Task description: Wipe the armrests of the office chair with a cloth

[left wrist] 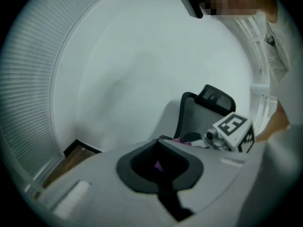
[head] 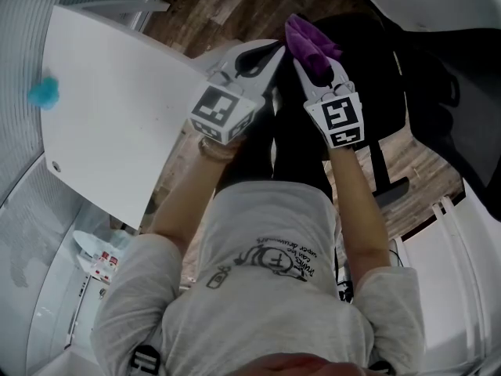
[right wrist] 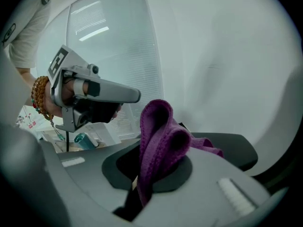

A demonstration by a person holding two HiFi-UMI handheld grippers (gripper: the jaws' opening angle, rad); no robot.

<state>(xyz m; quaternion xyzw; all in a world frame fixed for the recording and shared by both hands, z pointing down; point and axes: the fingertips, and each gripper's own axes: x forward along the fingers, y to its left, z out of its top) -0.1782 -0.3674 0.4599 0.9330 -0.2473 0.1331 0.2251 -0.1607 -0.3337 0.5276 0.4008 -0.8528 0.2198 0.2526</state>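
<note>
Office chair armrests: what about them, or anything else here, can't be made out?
- Black office chair armrests: in the head view, the grippers and arms cover them; the gripper views show only dark parts.
- Purple terry cloth in the right gripper: whether it touches the chair is hidden by the jaws.
- Fuzzy turquoise object on the white table: too small to identify.
- Purple speck at the left gripper: too small.
</note>
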